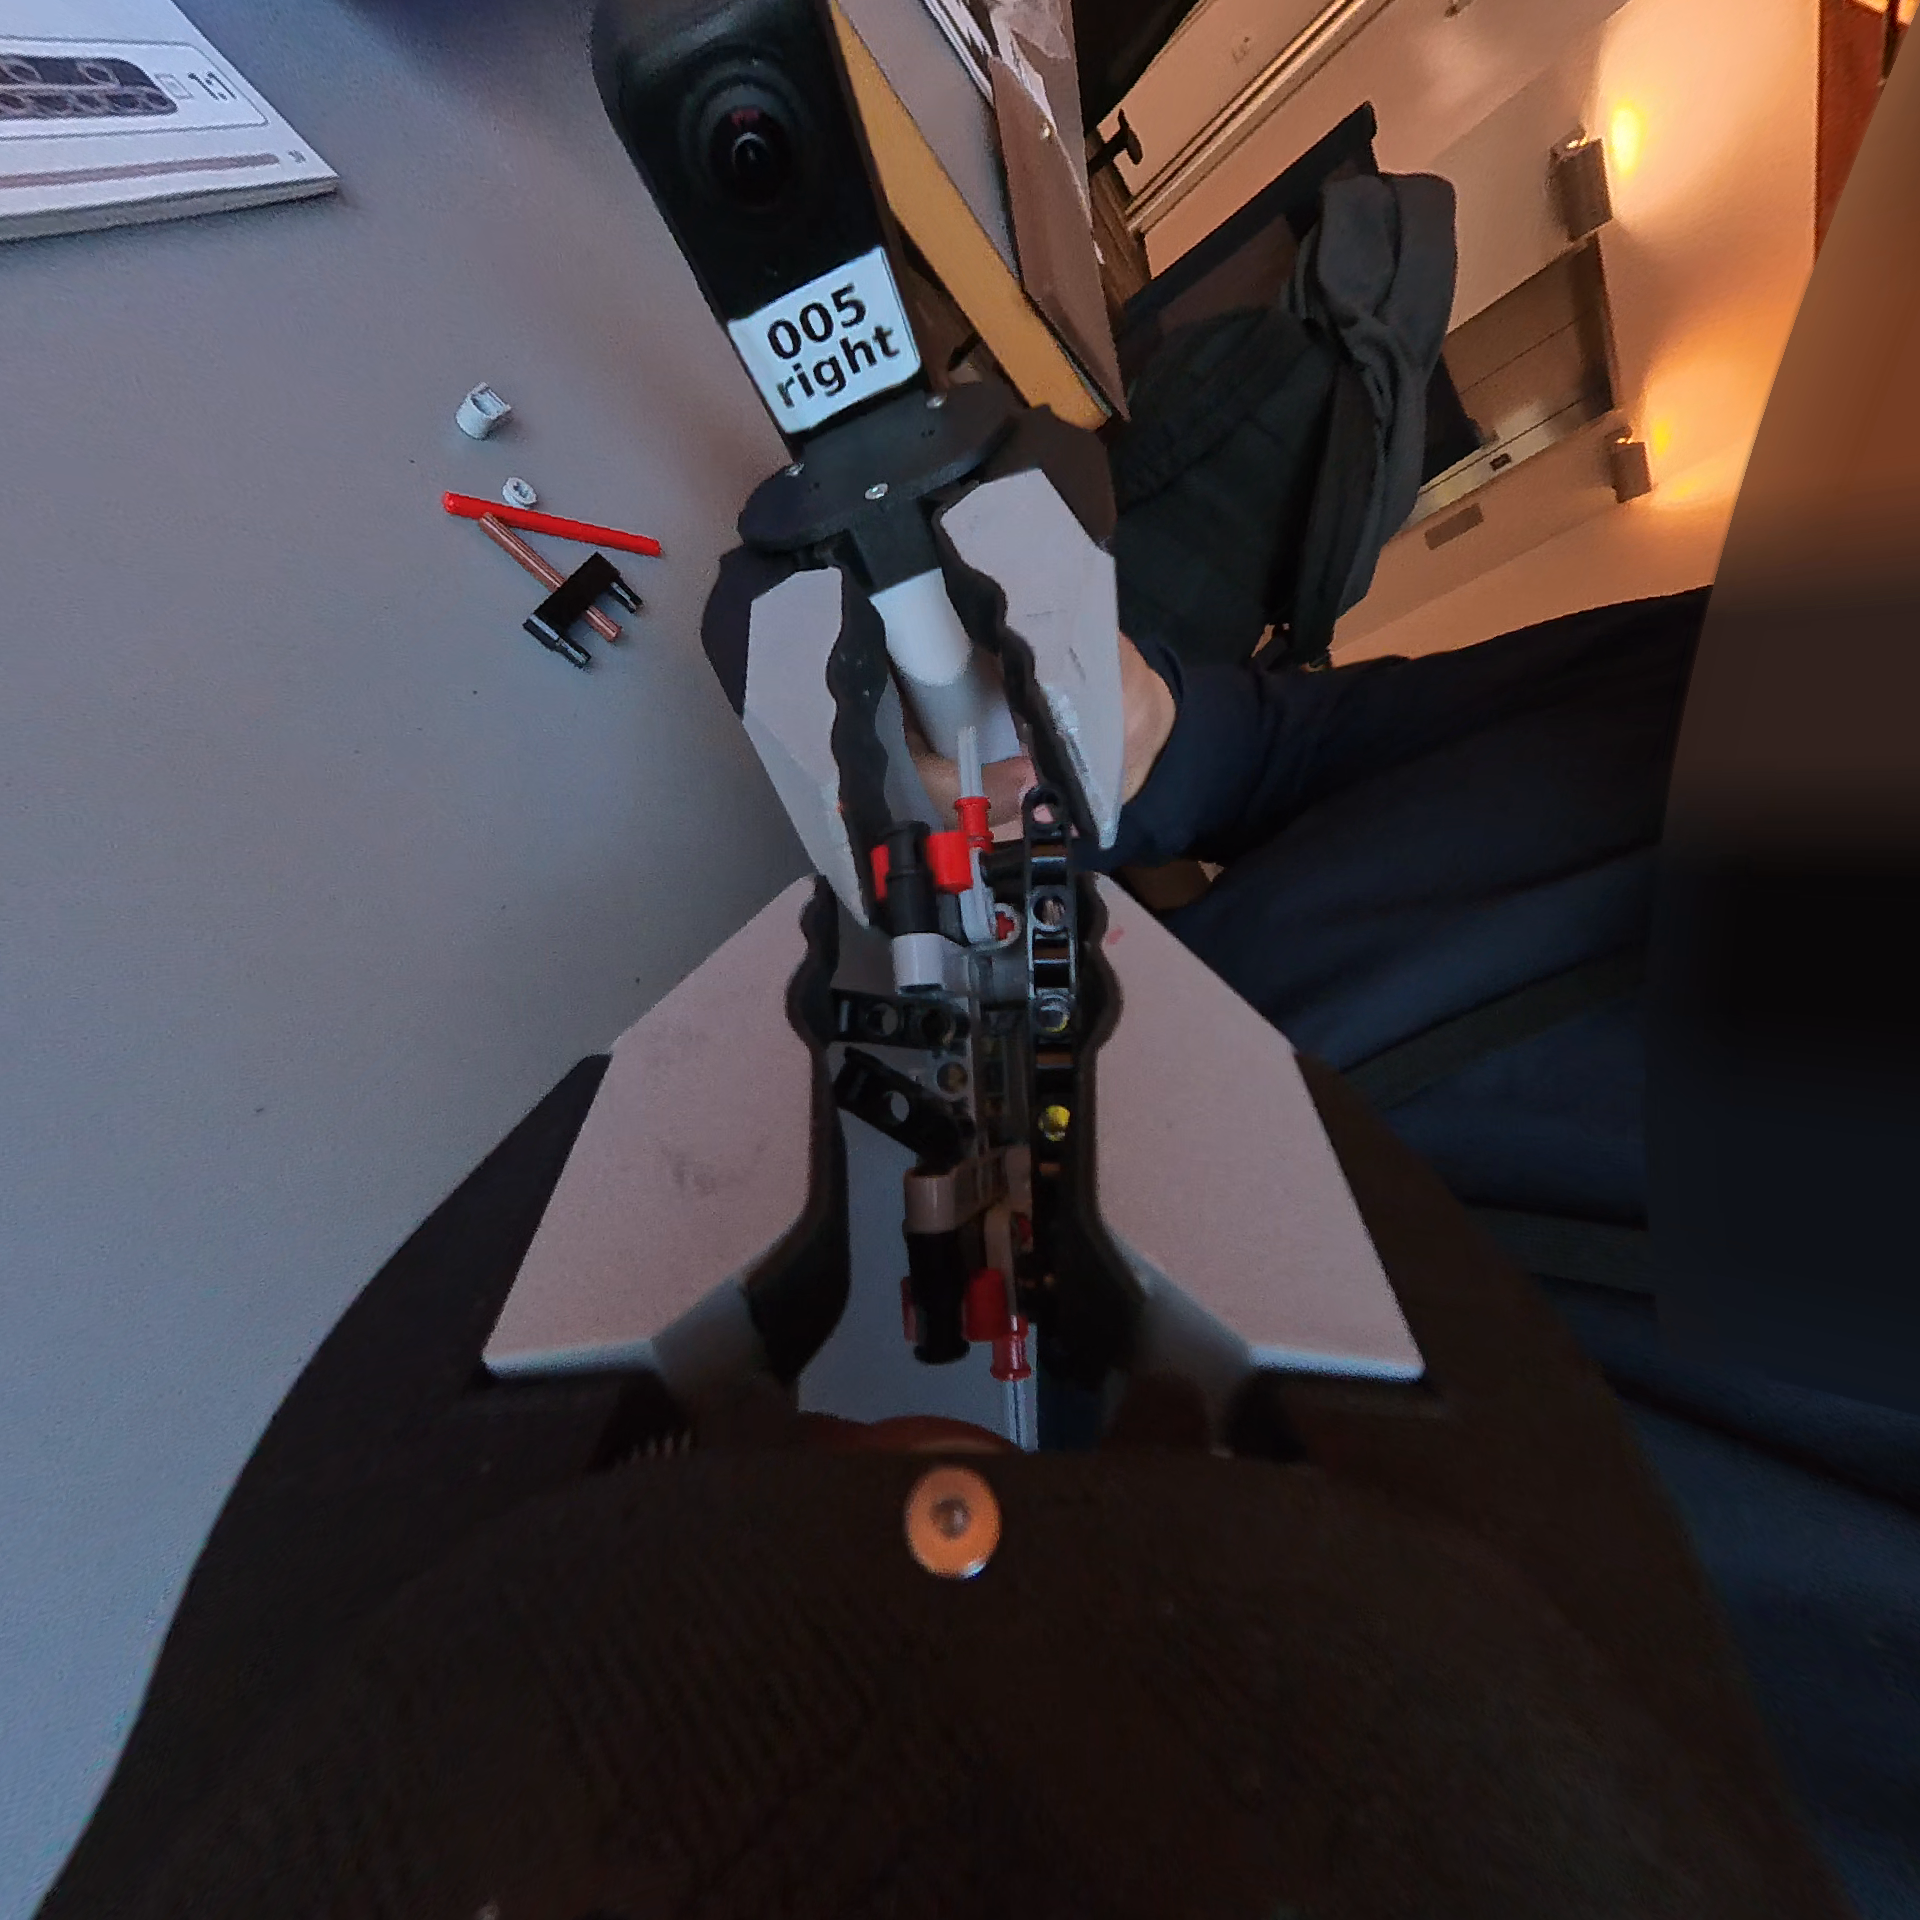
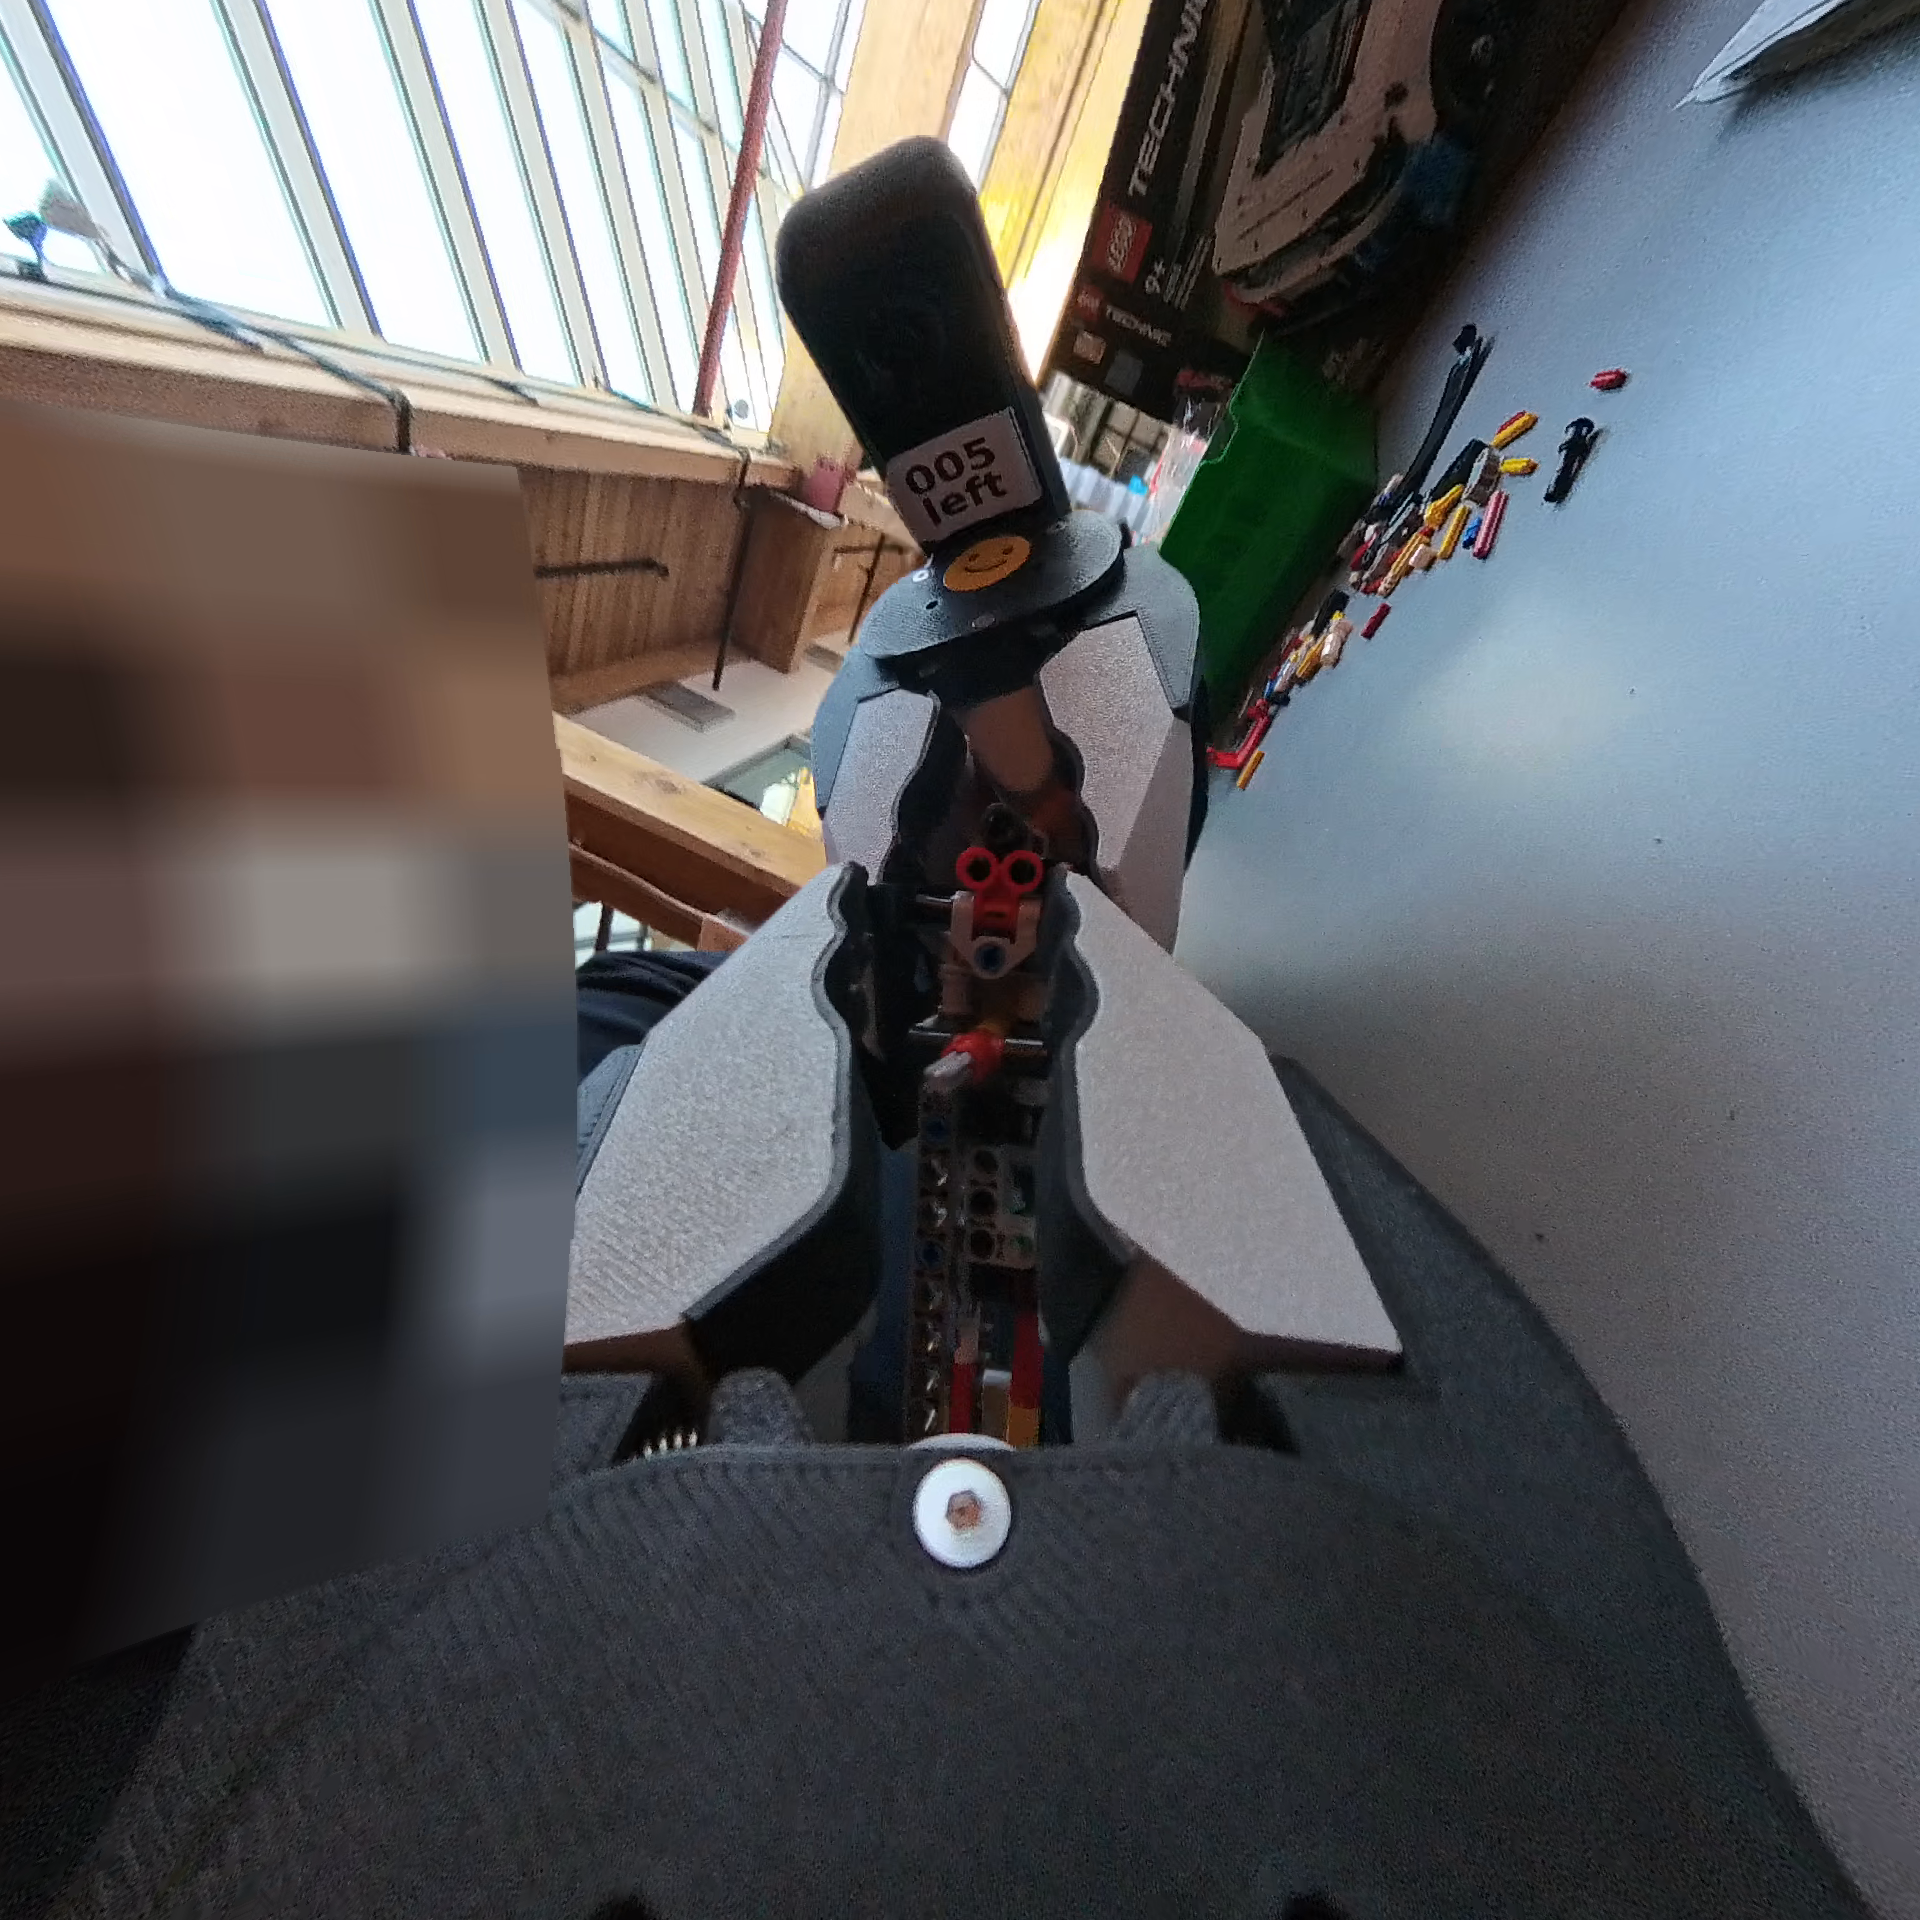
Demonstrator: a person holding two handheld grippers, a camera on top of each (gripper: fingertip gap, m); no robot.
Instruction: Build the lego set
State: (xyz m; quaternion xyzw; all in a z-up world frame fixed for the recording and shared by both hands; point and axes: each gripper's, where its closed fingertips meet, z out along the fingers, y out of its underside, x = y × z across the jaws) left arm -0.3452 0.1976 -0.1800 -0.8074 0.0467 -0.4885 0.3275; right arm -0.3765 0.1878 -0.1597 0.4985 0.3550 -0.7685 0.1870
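Glossy plastic brick assembly (image 1: 977,1039) (matt grey table (image 1: 260,935)).

There are two grippers: the left gripper (image 1: 951,997) and the right gripper (image 2: 961,935). One toy brick build (image 1: 977,1039) sits between them.

In the left wrist view, five loose pieces lie on the one grey table (image 1: 260,935): one red rod (image 1: 551,523), one brown rod (image 1: 549,577), one black block (image 1: 582,608) and two small grey bits (image 1: 484,410). There is one booklet (image 1: 135,135).

In the right wrist view there is one toy box (image 2: 1247,156), one green bin (image 2: 1273,509) and one pile of little bricks (image 2: 1423,530), too many to count.
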